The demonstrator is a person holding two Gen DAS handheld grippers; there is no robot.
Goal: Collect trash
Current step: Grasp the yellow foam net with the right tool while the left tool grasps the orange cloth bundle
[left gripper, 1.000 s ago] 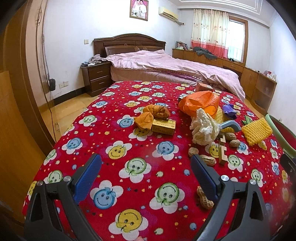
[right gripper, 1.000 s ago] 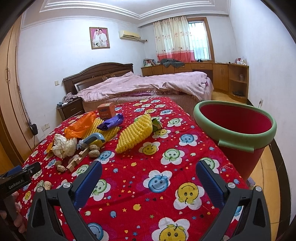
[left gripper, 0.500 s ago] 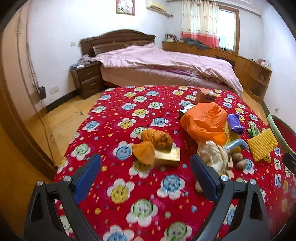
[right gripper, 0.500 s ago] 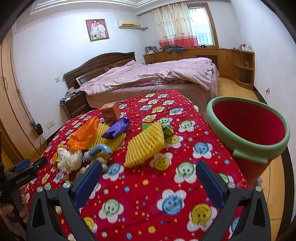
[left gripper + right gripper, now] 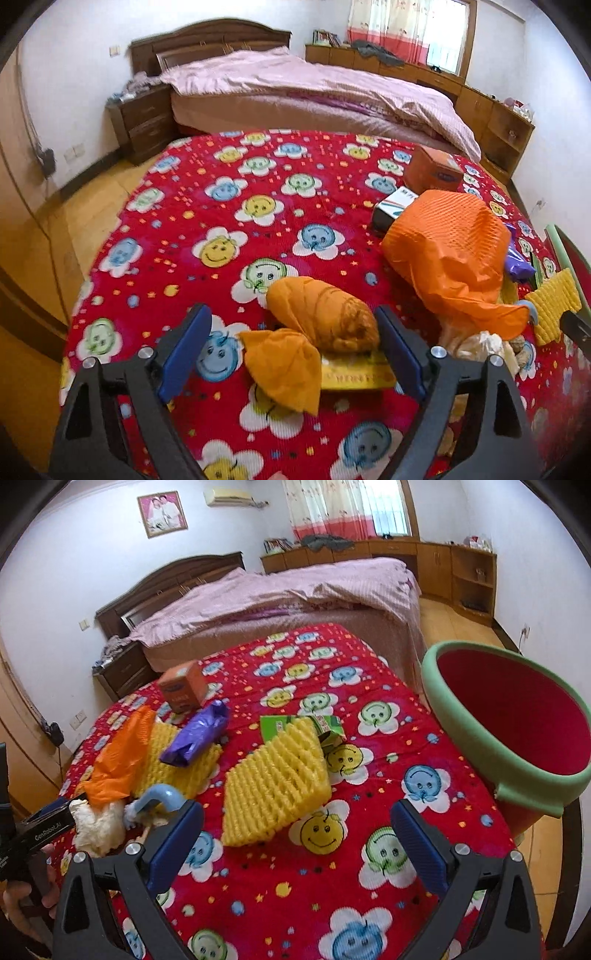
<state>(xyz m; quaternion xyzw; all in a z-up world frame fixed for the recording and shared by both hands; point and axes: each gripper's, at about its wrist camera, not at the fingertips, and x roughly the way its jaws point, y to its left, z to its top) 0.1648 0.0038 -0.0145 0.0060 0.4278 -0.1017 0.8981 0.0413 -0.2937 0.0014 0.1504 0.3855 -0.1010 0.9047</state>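
Trash lies scattered on a table under a red smiley-flower cloth (image 5: 258, 206). My left gripper (image 5: 293, 354) straddles a crumpled orange wrapper (image 5: 321, 321) lying on a flat yellow box (image 5: 354, 374). Its jaws are closing, and the blue pads (image 5: 186, 350) stand clear of the wrapper. My right gripper (image 5: 297, 845) is open and holds nothing, with a yellow foam net (image 5: 275, 786) just ahead of its fingertips. A red bin with a green rim (image 5: 480, 753) stands off the table's right edge.
A big orange plastic bag (image 5: 450, 251), an orange carton (image 5: 430, 168), a white box (image 5: 397, 203), a purple wrapper (image 5: 195, 738), a green packet (image 5: 299, 725), white tissue (image 5: 98, 823) and a blue hook (image 5: 159, 797) crowd the table. A bed (image 5: 314, 88) lies beyond.
Both grippers have moved forward over the table. The left now has the orange wrapper between its fingers, and its jaws have narrowed a little. The right is closer to the yellow foam net.
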